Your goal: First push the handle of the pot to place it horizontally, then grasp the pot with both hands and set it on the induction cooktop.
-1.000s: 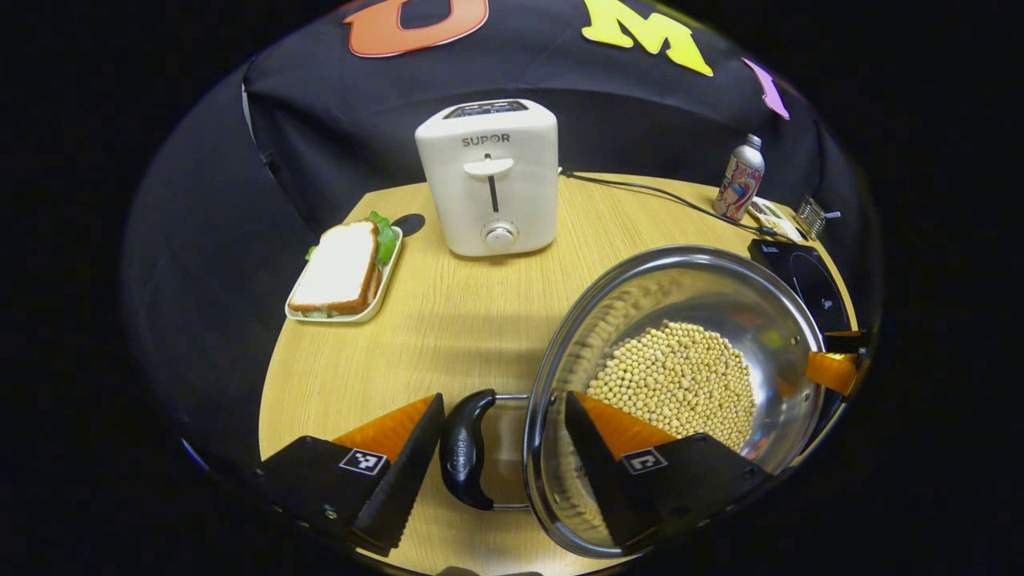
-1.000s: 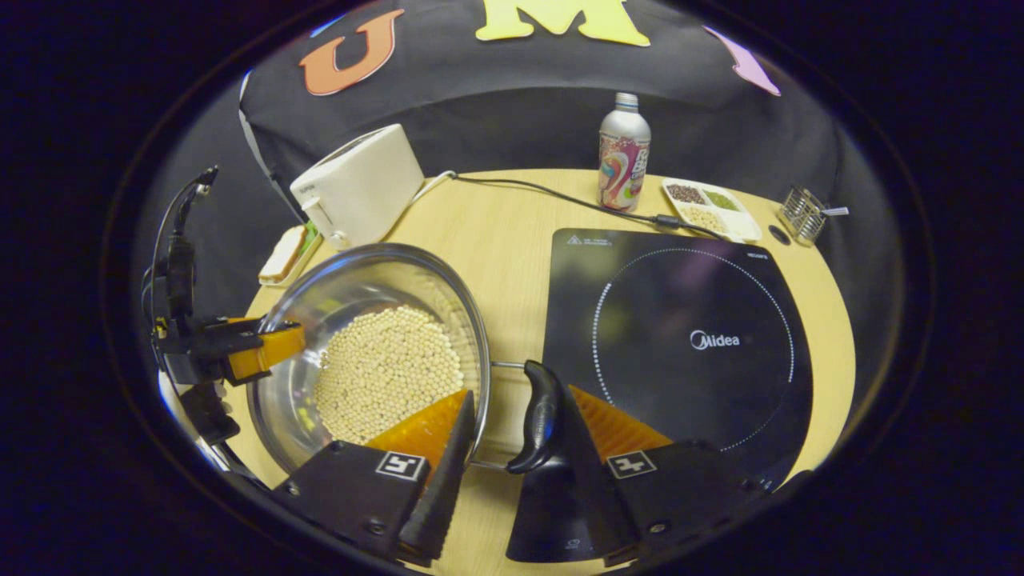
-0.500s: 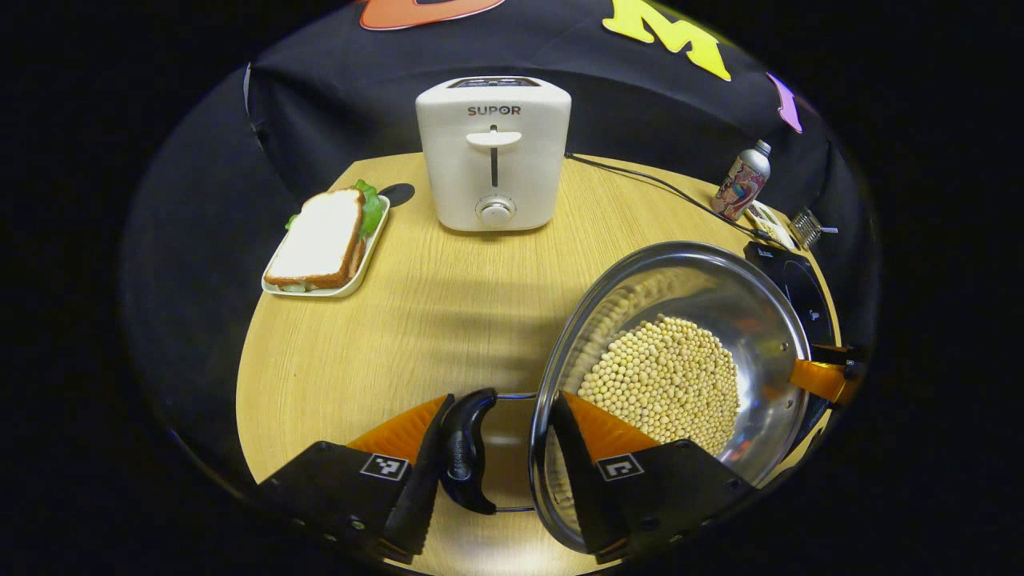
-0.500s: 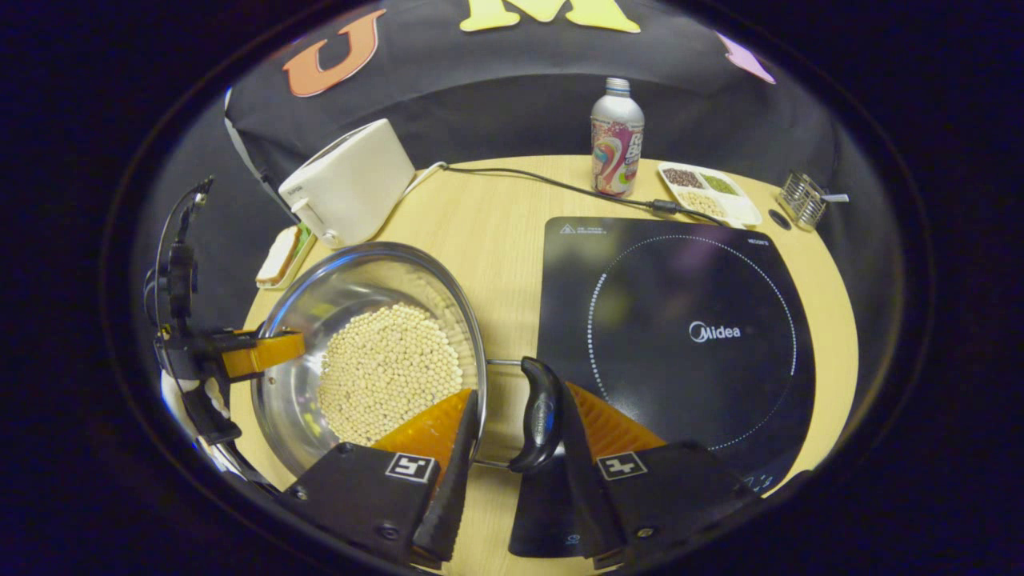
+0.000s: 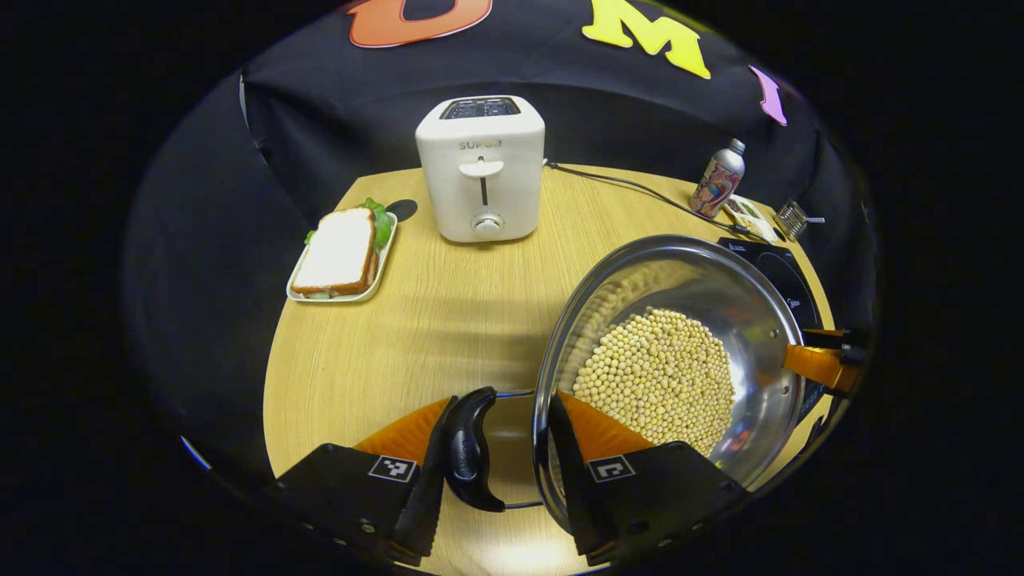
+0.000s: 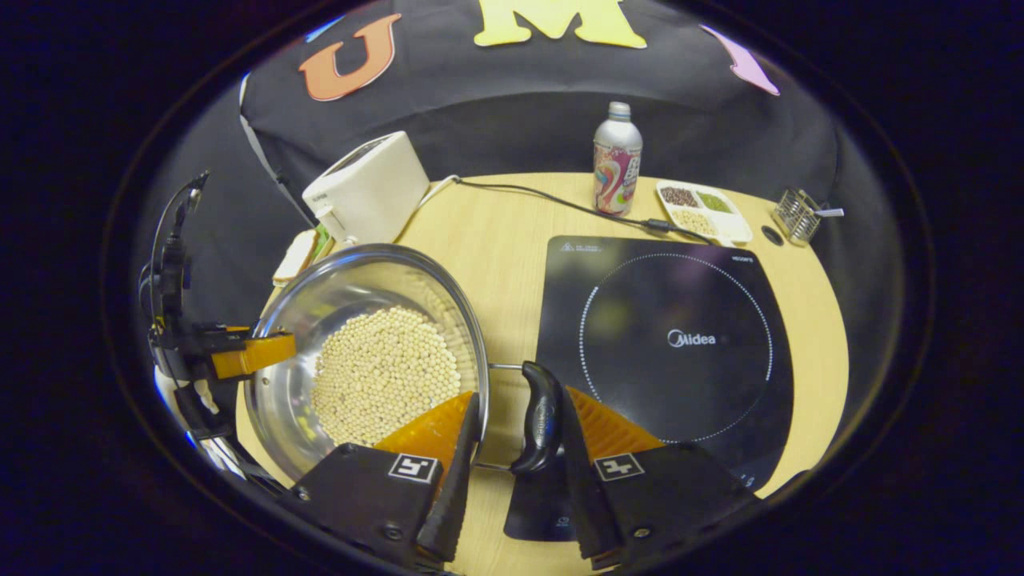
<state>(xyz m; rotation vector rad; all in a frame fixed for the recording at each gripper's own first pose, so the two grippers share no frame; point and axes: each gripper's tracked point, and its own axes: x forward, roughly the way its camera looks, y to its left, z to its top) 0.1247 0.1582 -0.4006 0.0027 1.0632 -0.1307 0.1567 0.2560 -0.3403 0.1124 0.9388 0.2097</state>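
A steel pot (image 5: 752, 288) half full of soybeans (image 5: 656, 376) hangs tilted between my two grippers. My left gripper (image 5: 502, 404) is shut on the pot's black left handle (image 5: 468, 460), with one finger outside the handle and the other inside the rim. In the right gripper view, my right gripper (image 6: 522, 400) is shut the same way on the black right handle (image 6: 544, 416) of the pot (image 6: 336, 288). The black induction cooktop (image 6: 680, 336) lies flat just right of that handle. The far finger of the right gripper (image 5: 812, 364) shows past the pot's far rim.
A white toaster (image 5: 480, 172) stands at the back of the round wooden table (image 5: 448, 312), with a sandwich plate (image 5: 344, 256) to its left. A printed bottle (image 6: 616, 164), a snack tray (image 6: 704, 212), a wire holder (image 6: 796, 216) and a power cord (image 6: 552, 200) lie behind the cooktop.
The left gripper's fingers have closed onto the handle. Both grippers have risen a little with the pot, so the table and toaster look smaller than half a second ago.
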